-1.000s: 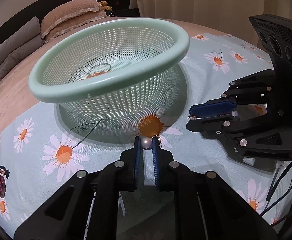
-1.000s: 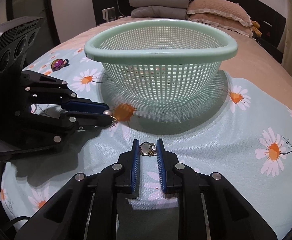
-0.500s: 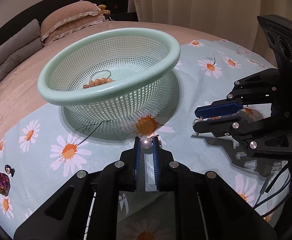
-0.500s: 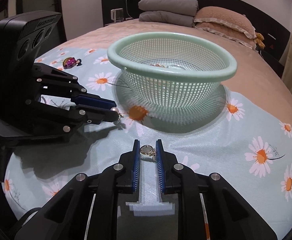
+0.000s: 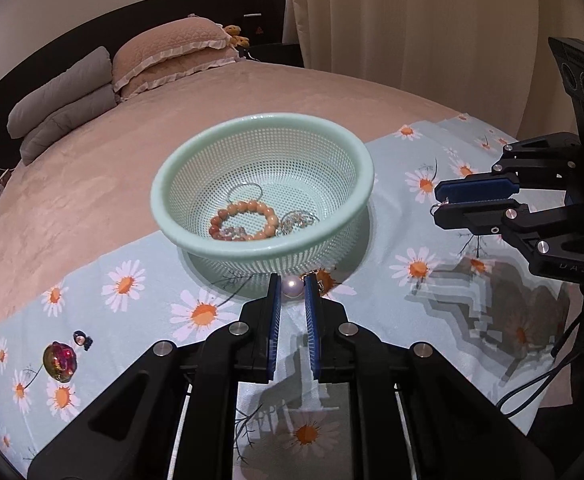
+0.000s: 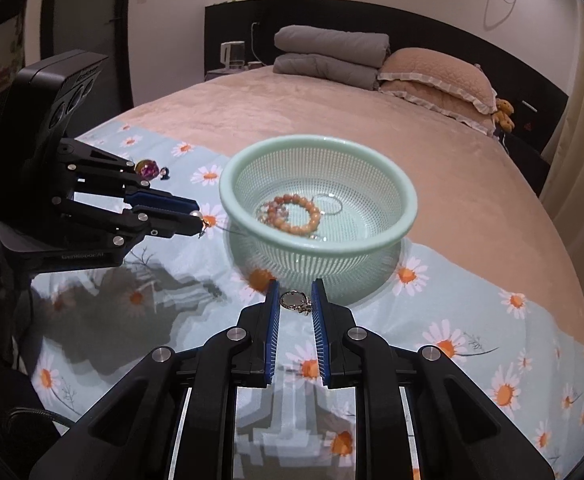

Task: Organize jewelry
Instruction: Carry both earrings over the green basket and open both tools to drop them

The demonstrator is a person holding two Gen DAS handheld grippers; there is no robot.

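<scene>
Left gripper (image 5: 292, 286): jaws pinching a pearl (image 5: 293, 287), lower centre, raised near the basket (image 5: 260, 254) rim, prob. for a drop-in.
Right gripper (image 6: 295, 300): jaws pinching a small ring charm (image 6: 292, 300), lower centre, same reason.
Basket: mid-frame on the bed cloth (image 6: 471, 312); bead bracelet (image 5: 248, 220) etc. inside.
Room: open top, clear above rim; purple gem (image 5: 60, 361) lies lower left, well apart.

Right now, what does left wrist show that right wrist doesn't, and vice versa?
Only left wrist: the curtain behind the bed, and the left tool head-on, shut on a pearl piece.

Only right wrist: a kettle by the headboard, and the right tool head-on, shut on a small metal ring piece.

Both: the green basket holding an orange bead bracelet, the daisy cloth, the iridescent brooch and the pillows.
</scene>
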